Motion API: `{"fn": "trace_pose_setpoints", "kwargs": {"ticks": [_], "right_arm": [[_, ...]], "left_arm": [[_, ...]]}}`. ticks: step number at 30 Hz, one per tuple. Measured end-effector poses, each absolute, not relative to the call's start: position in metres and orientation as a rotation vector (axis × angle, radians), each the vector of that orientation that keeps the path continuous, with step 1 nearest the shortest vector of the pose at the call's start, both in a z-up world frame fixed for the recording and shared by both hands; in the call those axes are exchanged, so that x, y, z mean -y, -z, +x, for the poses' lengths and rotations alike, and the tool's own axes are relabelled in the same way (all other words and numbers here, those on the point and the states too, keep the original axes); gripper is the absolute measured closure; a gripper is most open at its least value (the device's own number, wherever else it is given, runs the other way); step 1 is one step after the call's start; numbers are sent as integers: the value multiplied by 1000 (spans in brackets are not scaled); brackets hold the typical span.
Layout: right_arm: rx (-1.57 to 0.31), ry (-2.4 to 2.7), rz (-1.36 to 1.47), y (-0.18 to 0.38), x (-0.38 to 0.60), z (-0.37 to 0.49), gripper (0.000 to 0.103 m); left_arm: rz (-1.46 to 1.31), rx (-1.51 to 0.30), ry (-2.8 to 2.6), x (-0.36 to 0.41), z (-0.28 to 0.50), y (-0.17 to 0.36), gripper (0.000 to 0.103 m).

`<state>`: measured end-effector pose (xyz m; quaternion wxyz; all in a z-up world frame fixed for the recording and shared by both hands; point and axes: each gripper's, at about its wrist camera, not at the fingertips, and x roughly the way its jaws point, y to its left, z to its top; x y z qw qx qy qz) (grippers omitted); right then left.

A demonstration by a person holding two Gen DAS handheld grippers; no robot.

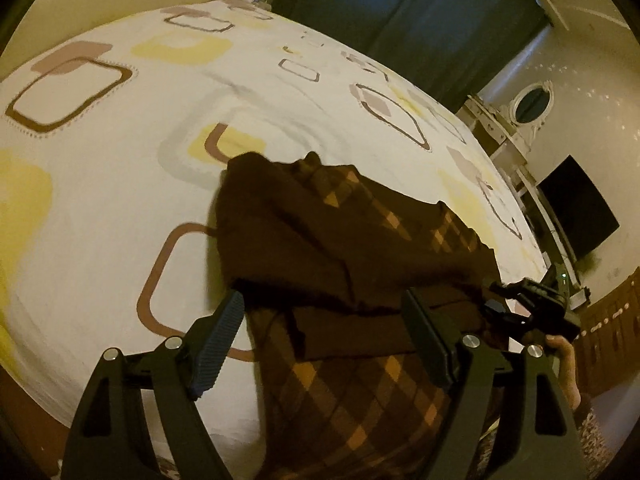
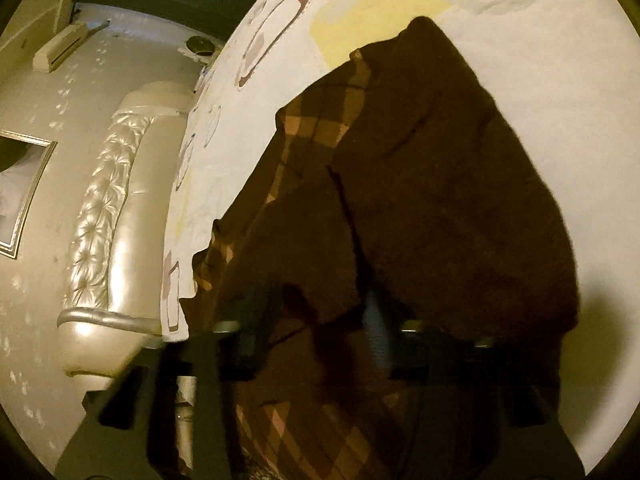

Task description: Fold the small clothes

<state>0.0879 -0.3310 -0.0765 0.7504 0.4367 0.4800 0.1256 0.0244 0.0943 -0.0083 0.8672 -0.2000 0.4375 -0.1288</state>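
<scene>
Left tool (image 1: 320, 340) spread wide, straddling cloth (image 1: 360, 248) edge; cloth ran straight ahead across bed (image 1: 100, 200). Right tool (image 2: 312, 340) buried under cloth, grip unclear.

Lies on the bedsheet (image 1: 120, 184), the garment (image 1: 360, 248), near the close edge and right of centre in the left wrist view, with one layer folded over another. Straddles its near part, the left gripper (image 1: 324, 344), one finger left of the cloth, the other on it. Sits at the garment's right edge, the right gripper (image 1: 532, 308). Stands beyond the bed's far right, a dresser with mirror (image 1: 528, 100); nearer on that side, a screen (image 1: 576, 208). Far behind, a curtain (image 1: 400, 4). In the right wrist view, headboard (image 2: 104, 216) left of the garment (image 2: 440, 184).
</scene>
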Motion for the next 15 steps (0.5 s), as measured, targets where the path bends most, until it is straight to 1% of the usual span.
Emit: {"fn": "trace_pose_setpoints", "kwargs": {"ticks": [1,4,6,8,10,12,13,15], "right_arm": [[-1064,-266,956,78,328,90,98],[-1074,-252,945,73,321,97,98],[-1051,-263,925,54,313,104,99],[-997,-325,938,21,304,110,99],[-871,-437,989,-26,304,107,99],[-784,-484,980,-56,312,97,99],[-746,-487,982,-64,324,86,99],[-736,-448,976,-56,344,72,99]], "left_arm": [[-430,-922,270,-95,24,10,23],[-449,-929,271,-97,24,13,23],[-445,-922,262,-98,23,13,23],[-448,-920,257,-101,22,13,23],[-453,-925,250,-102,22,14,23],[-456,-932,247,-102,22,15,23],[-456,-934,249,-102,22,16,23],[-447,-938,252,-100,23,19,23]]}}
